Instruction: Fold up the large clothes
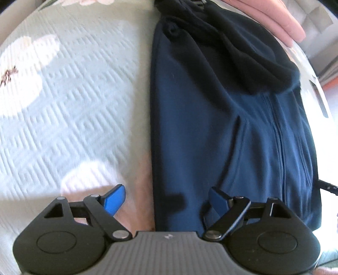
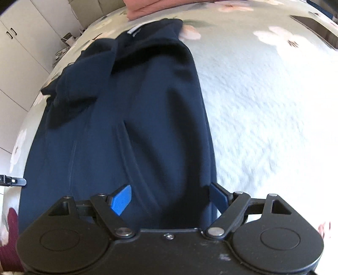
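Observation:
A navy blue zip jacket (image 1: 221,127) lies lengthwise on the bed, its sides folded in to a long narrow strip, with the dark collar end far from me. It also shows in the right wrist view (image 2: 131,127). My left gripper (image 1: 166,201) is open and empty, just above the jacket's near left edge, one blue finger over the bedspread and one over the cloth. My right gripper (image 2: 171,196) is open and empty, just above the jacket's near right edge.
The bedspread (image 1: 74,105) is pale green quilted fabric with white flowers. Folded pink clothes (image 1: 274,19) lie beyond the jacket's far end, also in the right wrist view (image 2: 147,8). White cupboards (image 2: 21,52) stand beside the bed. A dark red cloth (image 2: 10,243) is at lower left.

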A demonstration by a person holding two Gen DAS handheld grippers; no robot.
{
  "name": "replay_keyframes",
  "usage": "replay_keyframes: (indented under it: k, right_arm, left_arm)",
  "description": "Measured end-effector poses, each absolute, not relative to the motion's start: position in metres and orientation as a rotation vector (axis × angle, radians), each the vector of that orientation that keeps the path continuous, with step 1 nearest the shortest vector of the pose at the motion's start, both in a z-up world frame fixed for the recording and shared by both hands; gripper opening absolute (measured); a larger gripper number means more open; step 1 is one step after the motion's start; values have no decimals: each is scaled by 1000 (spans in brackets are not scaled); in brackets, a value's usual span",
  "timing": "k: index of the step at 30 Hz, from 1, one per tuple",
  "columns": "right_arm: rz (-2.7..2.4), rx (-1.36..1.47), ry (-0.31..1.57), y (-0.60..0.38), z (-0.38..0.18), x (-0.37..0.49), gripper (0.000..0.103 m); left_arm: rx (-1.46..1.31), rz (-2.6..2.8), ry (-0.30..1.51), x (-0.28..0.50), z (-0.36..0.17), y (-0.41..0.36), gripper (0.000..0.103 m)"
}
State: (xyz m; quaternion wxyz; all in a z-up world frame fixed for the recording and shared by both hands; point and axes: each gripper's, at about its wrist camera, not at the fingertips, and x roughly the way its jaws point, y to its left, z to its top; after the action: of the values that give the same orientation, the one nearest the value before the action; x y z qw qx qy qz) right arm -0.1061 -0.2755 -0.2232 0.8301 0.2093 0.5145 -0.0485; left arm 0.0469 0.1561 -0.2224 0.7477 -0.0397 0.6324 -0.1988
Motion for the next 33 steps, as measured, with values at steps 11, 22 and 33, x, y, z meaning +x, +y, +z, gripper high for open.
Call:
replay_keyframes:
  k: [11,22,33]
  right_arm:
    - [27,458,1128,-264,-236,-149,101]
    - [74,529,1090,-275,-240,-162,101]
    - [51,549,986,-279,-246,-184,103]
  left_arm:
    - [-149,-552,1422,6,-224,166,83]
    - [-43,-597,1436,-4,-228,145,72]
    - [-36,-538,1425,3,-230,151,43]
